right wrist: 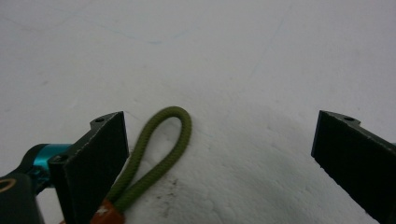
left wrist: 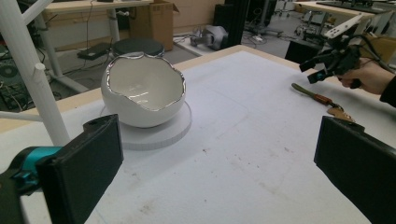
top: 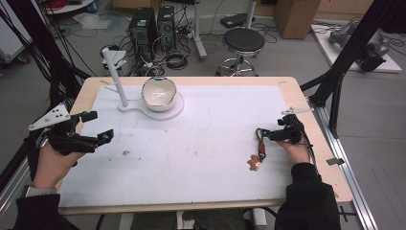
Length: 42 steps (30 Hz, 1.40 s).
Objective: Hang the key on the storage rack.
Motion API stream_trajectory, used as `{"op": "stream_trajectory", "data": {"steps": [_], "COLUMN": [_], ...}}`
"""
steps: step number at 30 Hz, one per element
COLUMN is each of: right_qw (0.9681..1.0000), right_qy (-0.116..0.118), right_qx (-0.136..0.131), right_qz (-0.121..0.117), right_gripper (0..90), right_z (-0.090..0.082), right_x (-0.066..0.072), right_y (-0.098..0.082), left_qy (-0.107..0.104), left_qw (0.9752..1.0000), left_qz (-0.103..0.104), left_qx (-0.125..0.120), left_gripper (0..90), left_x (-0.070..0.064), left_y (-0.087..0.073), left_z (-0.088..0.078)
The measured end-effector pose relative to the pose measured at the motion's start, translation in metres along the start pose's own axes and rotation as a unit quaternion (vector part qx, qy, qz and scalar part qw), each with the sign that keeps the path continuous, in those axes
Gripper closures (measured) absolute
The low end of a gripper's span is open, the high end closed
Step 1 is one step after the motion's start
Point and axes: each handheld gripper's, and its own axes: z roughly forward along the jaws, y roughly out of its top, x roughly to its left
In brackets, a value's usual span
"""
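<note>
Cord loop, olive green, lies on the white worktop between my right gripper's jaws, close against the left one and well clear of the other; those jaws stand wide apart and grip nothing. The loop runs down into an orange-brown band, and in the high view the strap ends in a small tan charm just below my right hand. My left gripper also has its jaws spread wide with nothing held. Ahead of them sits a white eggshell-shaped bowl on a round white base, beside a white post.
</note>
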Motion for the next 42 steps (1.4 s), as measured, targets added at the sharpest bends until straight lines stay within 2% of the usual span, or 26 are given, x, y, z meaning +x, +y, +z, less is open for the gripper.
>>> {"op": "stream_trajectory", "data": {"steps": [1, 2, 5, 7, 14, 17, 19, 21, 23, 24, 26, 28, 30, 32, 35, 38, 41, 42], "right_qw": [1.0000, 0.9999, 0.9995, 0.9993, 0.9994, 0.9992, 0.9991, 0.9994, 0.9989, 0.9981, 0.9980, 0.9970, 0.9954, 0.9935, 0.9938, 0.9951, 0.9949, 0.9954], "right_qy": [0.000, -0.008, -0.018, -0.024, -0.028, -0.029, -0.029, -0.018, -0.021, -0.028, -0.019, -0.016, -0.013, -0.013, -0.009, -0.006, -0.006, -0.008], "right_qx": [0.000, 0.013, 0.025, 0.025, 0.021, 0.025, 0.023, 0.018, 0.022, 0.025, 0.024, 0.025, 0.027, 0.030, 0.034, 0.035, 0.033, 0.023], "right_qz": [0.000, 0.004, -0.003, -0.011, -0.004, -0.012, -0.020, -0.023, -0.035, -0.049, -0.056, -0.072, -0.091, -0.109, -0.106, -0.092, -0.095, -0.092], "right_gripper": [3.3, 3.3, 3.4, 3.7, 7.0, 9.5, 18.5, 24.2, 28.6, 31.1, 41.9, 58.5, 70.9, 78.0, 81.9, 82.9, 83.1, 83.2], "right_z": [0.000, 0.007, 0.014, 0.017, 0.015, 0.017, 0.016, 0.016, 0.017, 0.018, 0.017, 0.017, 0.017, 0.017, 0.017, 0.017, 0.016, 0.012], "right_x": [0.000, -0.002, -0.001, 0.000, 0.000, 0.002, 0.004, 0.007, 0.010, 0.013, 0.016, 0.021, 0.026, 0.031, 0.032, 0.031, 0.031, 0.031], "right_y": [0.000, -0.002, -0.003, -0.003, -0.003, -0.003, -0.002, -0.001, -0.001, 0.000, 0.000, 0.001, 0.002, 0.002, 0.003, 0.003, 0.004, 0.005], "left_qy": [0.000, -0.001, -0.005, -0.004, -0.005, -0.004, -0.003, -0.003, -0.002, -0.002, -0.003, -0.002, -0.002, -0.002, -0.001, -0.002, -0.002, 0.000], "left_qw": [1.0000, 1.0000, 1.0000, 1.0000, 0.9999, 0.9999, 0.9999, 0.9999, 0.9999, 0.9999, 0.9999, 0.9999, 0.9999, 0.9999, 0.9999, 0.9999, 0.9999, 0.9999], "left_qz": [0.000, -0.002, -0.006, -0.006, -0.007, -0.007, -0.010, -0.010, -0.010, -0.010, -0.010, -0.010, -0.008, -0.008, -0.007, -0.007, -0.007, -0.010], "left_qx": [0.000, 0.000, -0.003, 0.000, 0.005, 0.005, 0.006, 0.007, 0.009, 0.010, 0.010, 0.010, 0.010, 0.011, 0.013, 0.013, 0.014, 0.013], "left_gripper": [1.7, 1.7, 1.7, 1.7, 1.7, 1.7, 1.7, 1.7, 1.7, 1.7, 1.7, 1.7, 1.7, 1.7, 1.7, 1.7, 1.7, 1.7], "left_x": [0.000, 0.000, 0.001, 0.001, 0.002, 0.002, 0.002, 0.003, 0.003, 0.003, 0.003, 0.003, 0.002, 0.002, 0.002, 0.002, 0.002, 0.002], "left_y": [0.000, -0.001, -0.002, -0.002, -0.005, -0.005, -0.006, -0.006, -0.007, -0.007, -0.007, -0.007, -0.007, -0.007, -0.008, -0.008, -0.008, -0.008], "left_z": [0.000, 0.000, 0.000, 0.001, 0.003, 0.003, 0.004, 0.004, 0.004, 0.004, 0.005, 0.005, 0.005, 0.006, 0.006, 0.006, 0.007, 0.007]}}
